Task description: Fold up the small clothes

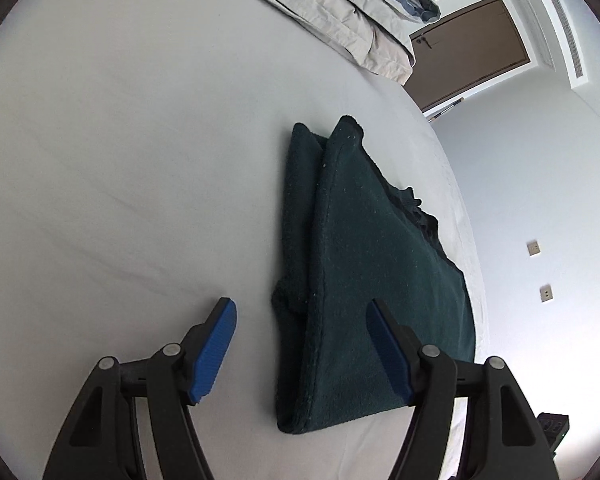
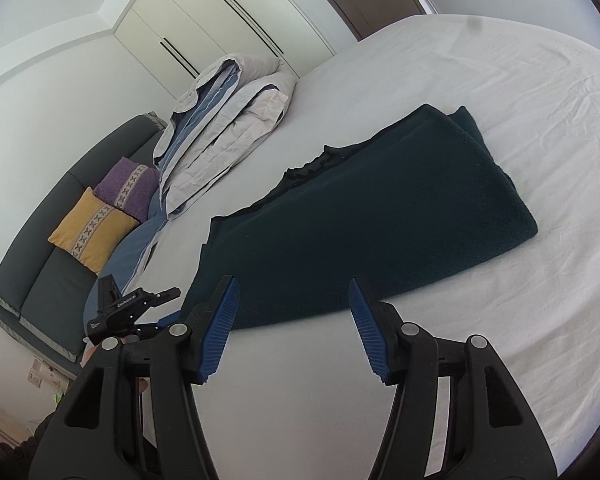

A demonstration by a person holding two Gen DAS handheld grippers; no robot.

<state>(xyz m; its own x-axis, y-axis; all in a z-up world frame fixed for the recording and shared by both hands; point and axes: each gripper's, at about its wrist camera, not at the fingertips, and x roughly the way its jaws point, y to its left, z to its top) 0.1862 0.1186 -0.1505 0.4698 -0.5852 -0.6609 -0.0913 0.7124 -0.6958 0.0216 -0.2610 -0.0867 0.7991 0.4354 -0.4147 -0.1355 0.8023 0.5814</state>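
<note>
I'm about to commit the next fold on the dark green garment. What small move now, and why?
Probably ease the left tongs down onto the near folded end of the dark green garment and close. Both tongs stand open and empty; the right tongs hang short of its edge, and it lies flat, part-folded, on the white sheet.

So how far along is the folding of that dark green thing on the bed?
Partly done: the dark green garment already lies doubled over on the white sheet, its layered edges visible in both views. In hand: nothing; the left tool and right tool both hover open near its ends, gripping nothing. Left: probably another fold, since it is still long.
</note>
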